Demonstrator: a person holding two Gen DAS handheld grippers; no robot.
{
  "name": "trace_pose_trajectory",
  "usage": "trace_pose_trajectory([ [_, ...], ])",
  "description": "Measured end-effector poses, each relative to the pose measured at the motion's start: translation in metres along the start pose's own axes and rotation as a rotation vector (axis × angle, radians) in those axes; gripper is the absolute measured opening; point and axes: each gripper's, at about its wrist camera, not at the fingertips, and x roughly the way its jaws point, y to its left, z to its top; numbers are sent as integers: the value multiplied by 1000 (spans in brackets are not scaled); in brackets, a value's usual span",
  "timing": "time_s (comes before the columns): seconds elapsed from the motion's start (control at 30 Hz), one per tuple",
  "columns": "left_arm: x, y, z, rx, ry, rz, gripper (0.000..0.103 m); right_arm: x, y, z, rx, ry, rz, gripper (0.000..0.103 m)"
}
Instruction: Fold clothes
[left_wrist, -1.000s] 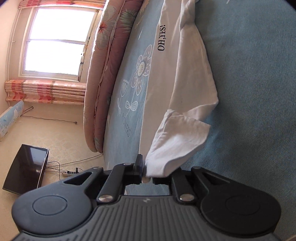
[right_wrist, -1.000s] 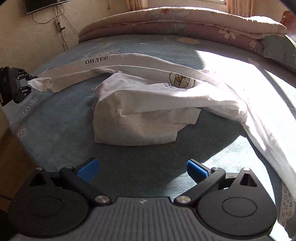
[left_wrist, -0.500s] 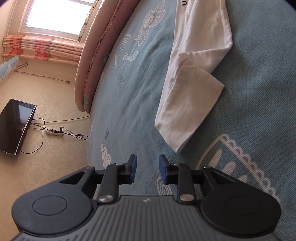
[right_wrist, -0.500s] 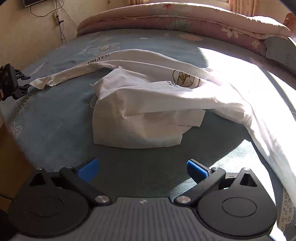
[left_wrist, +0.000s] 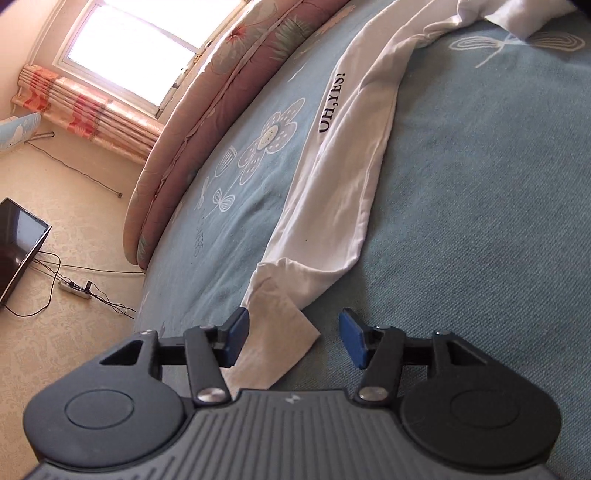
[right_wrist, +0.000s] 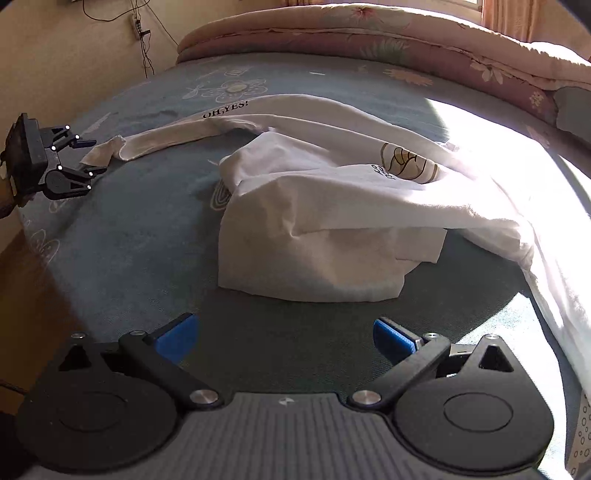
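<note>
Left wrist view: the left claw (left_wrist: 293, 338) has just been opening and now stands half spread, its pads clear of the sleeve cuff (left_wrist: 277, 343) lying between them on the bed (left_wrist: 480, 221). The white shirt (right_wrist: 332, 229) sits bunched mid-bed, sleeve stretched out leftward. The right claw (right_wrist: 282, 338) gapes wide and empty before it. Risk: closing now could pinch bedcover with cuff, dragging both and skewing the fold.

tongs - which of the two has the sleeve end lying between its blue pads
The left tongs: the cuff of the white shirt's sleeve lies flat between their open pads, which have just been opening. The right tongs are open over bare blue bedspread.
</note>
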Motion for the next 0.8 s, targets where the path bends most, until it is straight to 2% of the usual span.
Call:
trace_pose_trajectory([
  [0.2,13,4,8,-96,28,71,54,0,-9,-4,42,12,-20,103],
  [0.23,15,6,9,-103,45,77,49,0,-9,-4,49,14,-22,103],
  [0.27,18,7,8,-104,73,85,42,1,-9,-4,49,14,-21,103],
  [0.3,20,9,6,-103,104,90,20,0,-8,-3,44,12,-16,103],
  [0.33,21,10,2,-104,133,87,6,0,-6,-3,37,9,-11,103],
  [0.5,3,30,-23,-104,140,136,6,1,-4,-4,20,7,-1,103],
  [0.73,-7,78,-58,-136,222,217,4,4,-5,-3,35,3,12,103],
  [0.8,-7,87,-64,-167,238,216,4,4,-3,-3,31,1,17,103],
])
